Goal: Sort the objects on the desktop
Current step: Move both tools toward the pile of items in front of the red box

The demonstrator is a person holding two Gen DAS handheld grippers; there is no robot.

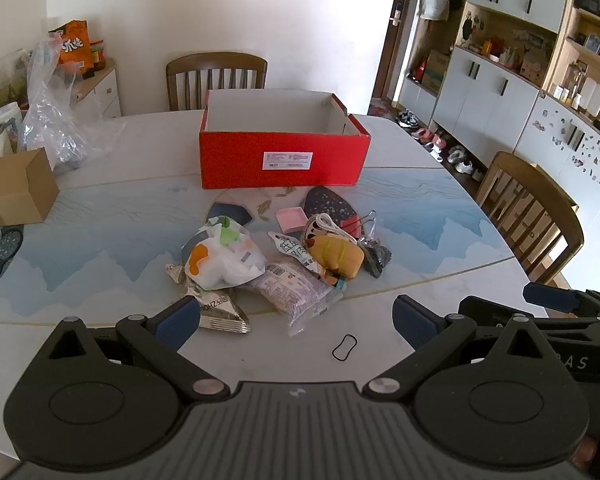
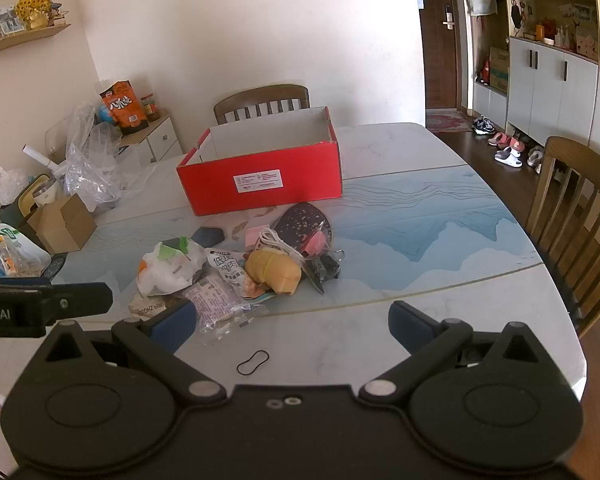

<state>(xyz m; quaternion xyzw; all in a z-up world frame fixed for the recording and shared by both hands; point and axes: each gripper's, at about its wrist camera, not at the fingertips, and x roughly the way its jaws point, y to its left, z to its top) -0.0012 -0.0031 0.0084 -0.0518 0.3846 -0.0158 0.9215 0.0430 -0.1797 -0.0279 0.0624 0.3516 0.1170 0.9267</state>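
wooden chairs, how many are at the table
2: one brown wooden slat-back chair behind the red cardboard box at the far side, another at the table's right edge. More may be out of view.

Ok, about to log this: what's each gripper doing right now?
Left gripper: open, holding nothing.
Right gripper: open, holding nothing.

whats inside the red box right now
The red box is open-topped. Only its pale inner walls show, and nothing rises above the rim. Its floor is hidden behind the front wall in both views, so flat items inside can't be ruled out.
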